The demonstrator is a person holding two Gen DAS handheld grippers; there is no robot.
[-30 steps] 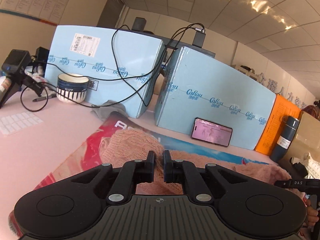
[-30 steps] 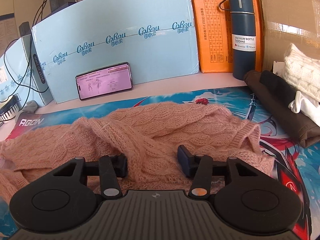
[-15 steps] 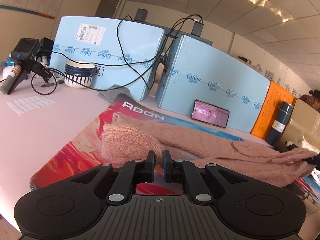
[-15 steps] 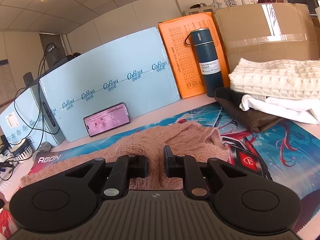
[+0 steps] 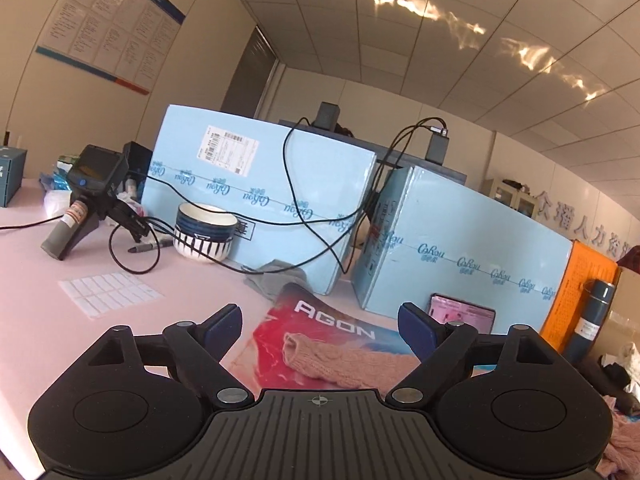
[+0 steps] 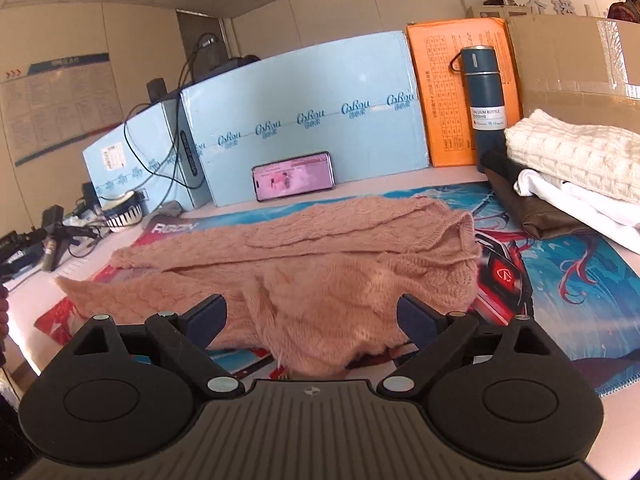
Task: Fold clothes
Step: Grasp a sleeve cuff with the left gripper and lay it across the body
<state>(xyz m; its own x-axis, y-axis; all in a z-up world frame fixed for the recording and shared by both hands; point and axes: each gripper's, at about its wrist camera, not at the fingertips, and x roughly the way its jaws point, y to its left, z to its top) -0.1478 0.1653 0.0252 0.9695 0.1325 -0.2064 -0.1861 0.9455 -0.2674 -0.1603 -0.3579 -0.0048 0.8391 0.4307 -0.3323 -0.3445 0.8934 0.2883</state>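
Note:
A pink cable-knit sweater [image 6: 320,256] lies stretched across the printed desk mat [image 6: 560,272], body to the right and a long sleeve running left. In the left wrist view only its sleeve cuff [image 5: 316,354] shows on the mat [image 5: 332,316]. My left gripper [image 5: 320,326] is open above that cuff, nothing between its fingers. My right gripper [image 6: 312,316] is open too, hovering over the near hem of the sweater, apart from it.
Blue boxes [image 6: 304,120], a phone [image 6: 294,176], an orange board [image 6: 452,92] and a vacuum bottle [image 6: 482,100] line the back. Folded clothes [image 6: 576,160] are stacked at right. A bowl [image 5: 206,232], cables [image 5: 312,216] and a handheld device [image 5: 86,200] sit left.
Both grippers went from shut on the sweater to open and let it drop. The sweater now lies flatter and stretched out on the mat. Both cameras have risen and pulled back.

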